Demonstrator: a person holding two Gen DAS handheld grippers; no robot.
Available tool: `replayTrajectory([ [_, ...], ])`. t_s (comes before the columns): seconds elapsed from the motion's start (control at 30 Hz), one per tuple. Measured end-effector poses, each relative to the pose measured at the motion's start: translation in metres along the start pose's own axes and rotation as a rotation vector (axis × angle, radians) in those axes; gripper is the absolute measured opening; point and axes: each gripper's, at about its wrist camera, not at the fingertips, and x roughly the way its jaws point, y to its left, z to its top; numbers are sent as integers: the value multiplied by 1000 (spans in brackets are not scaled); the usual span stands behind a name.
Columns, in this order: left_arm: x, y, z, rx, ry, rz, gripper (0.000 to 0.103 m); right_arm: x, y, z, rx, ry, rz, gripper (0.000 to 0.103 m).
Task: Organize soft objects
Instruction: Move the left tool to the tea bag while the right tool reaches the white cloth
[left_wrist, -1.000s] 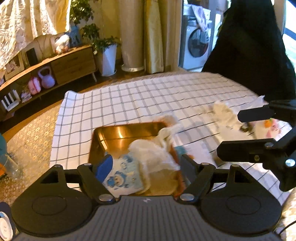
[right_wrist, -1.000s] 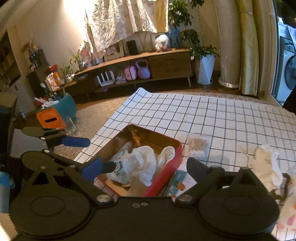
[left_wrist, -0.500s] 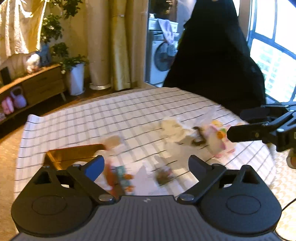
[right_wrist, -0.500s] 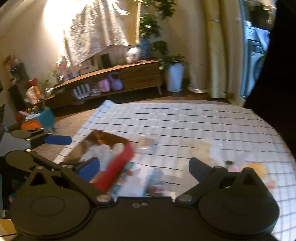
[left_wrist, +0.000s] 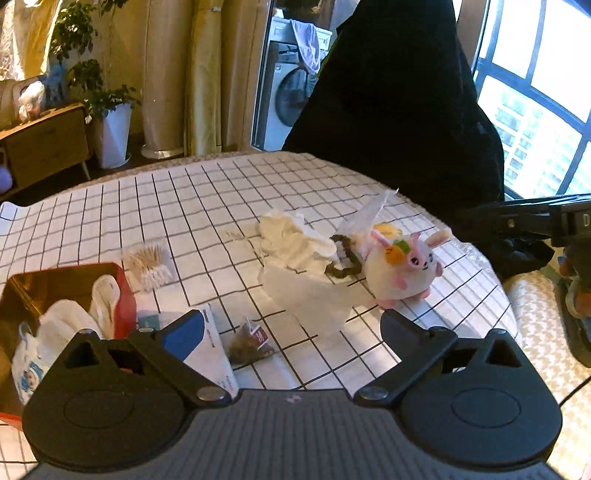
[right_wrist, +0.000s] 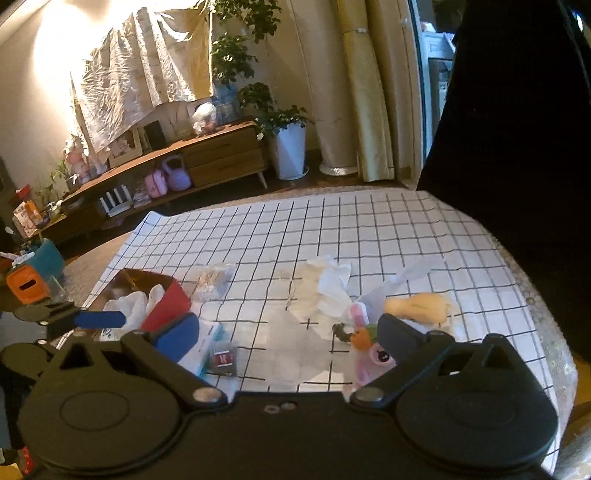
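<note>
Both your left gripper (left_wrist: 290, 325) and right gripper (right_wrist: 290, 334) are spread wide and empty, with the round white-and-pink plush bunny (left_wrist: 400, 267) just ahead-right, presumably next for the red gold-lined tin (left_wrist: 44, 291).

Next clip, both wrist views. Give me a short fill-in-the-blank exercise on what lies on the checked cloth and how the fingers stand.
1. The tin holding white cloths is ____ on the outside.
2. The plush toy on the checked tablecloth has ____ ears and feet.
3. The white crumpled cloth lies on the cloth-covered table, ____ the tin.
4. The left gripper has its fingers spread with ____ between them.

Missing words: red; pink; outside; nothing
</note>
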Motion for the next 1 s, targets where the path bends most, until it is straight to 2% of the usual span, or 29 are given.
replayTrajectory([
  [0.2, 25, 7, -15, -24, 25, 32, 102, 32, 4, -8, -23, 63, 63, 100],
  [0.57, 60, 5, -31, 2, -4, 81, 101, 107, 15, -12, -30, 193, 115, 91],
  [0.73, 70, 3, -34, 20, -41, 104, 100, 138, 13, -11, -24, 243, 80, 90],
  [0.83, 77, 3, -33, 32, -48, 111, 90, 154, 9, -11, -13, 266, 55, 87],
  [1.0, 95, 8, -32, 30, -5, 119, 65, 175, 5, -14, -4, 296, 26, 84],
])
